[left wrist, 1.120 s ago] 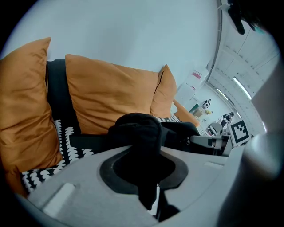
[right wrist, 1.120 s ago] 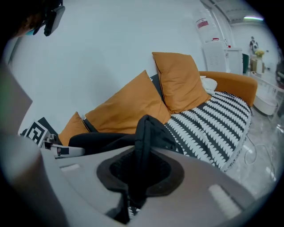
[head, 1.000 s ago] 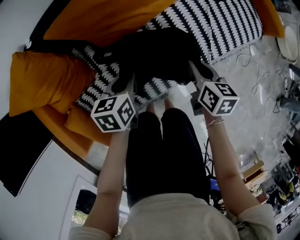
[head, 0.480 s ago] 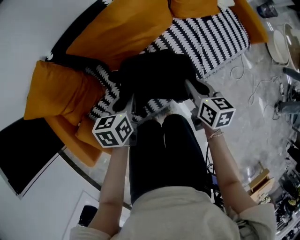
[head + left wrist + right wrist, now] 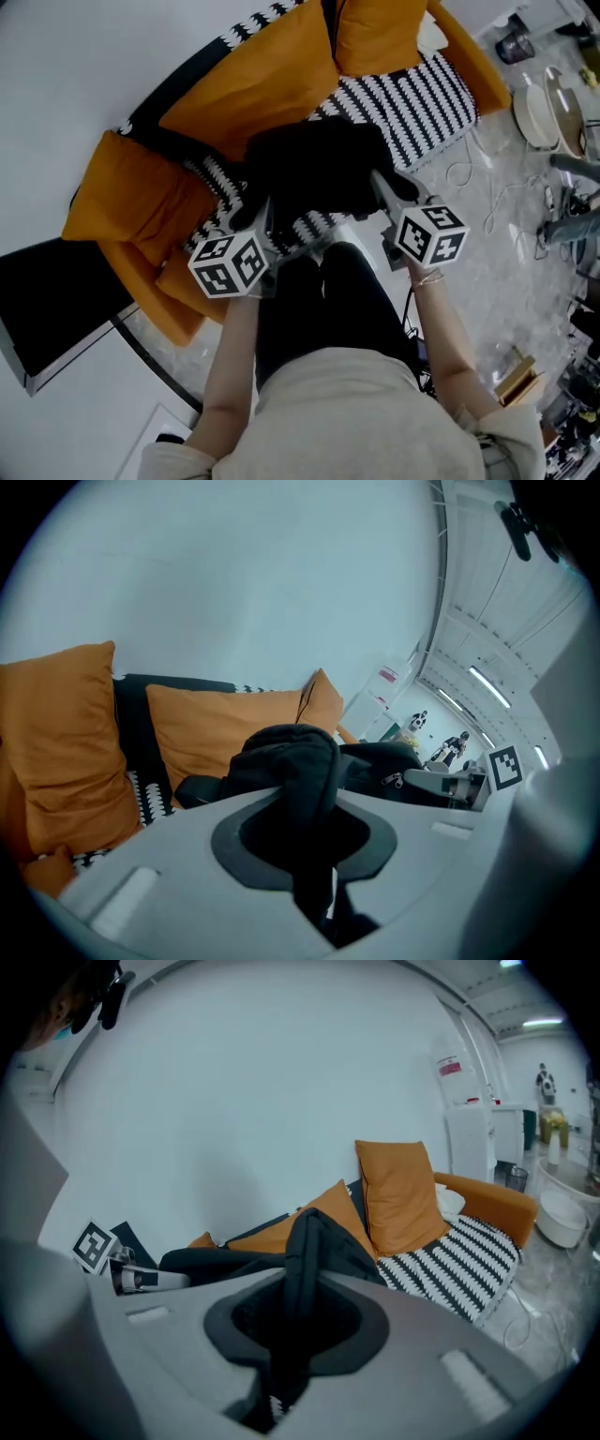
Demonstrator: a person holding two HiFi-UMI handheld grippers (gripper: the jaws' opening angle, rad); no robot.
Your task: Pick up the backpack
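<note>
A black backpack (image 5: 314, 173) hangs between my two grippers above the striped sofa seat (image 5: 412, 103). My left gripper (image 5: 260, 214) is shut on a fold of its black fabric (image 5: 295, 771) at the bag's left side. My right gripper (image 5: 382, 187) is shut on a black strap (image 5: 305, 1241) at the bag's right side. In each gripper view the dark cloth runs up from between the jaws, and the other gripper shows across the bag. The backpack's underside is hidden.
An orange sofa with orange cushions (image 5: 253, 70) and a black-and-white striped cover stands against the white wall. White bowls (image 5: 536, 112) and cables lie on the grey floor at the right. A dark flat panel (image 5: 47, 300) sits at the left. The person's legs (image 5: 328, 309) are below the bag.
Both grippers have risen with the backpack held between them, lifting it off the sofa seat. More of the sofa and cushions has come into the head view.
</note>
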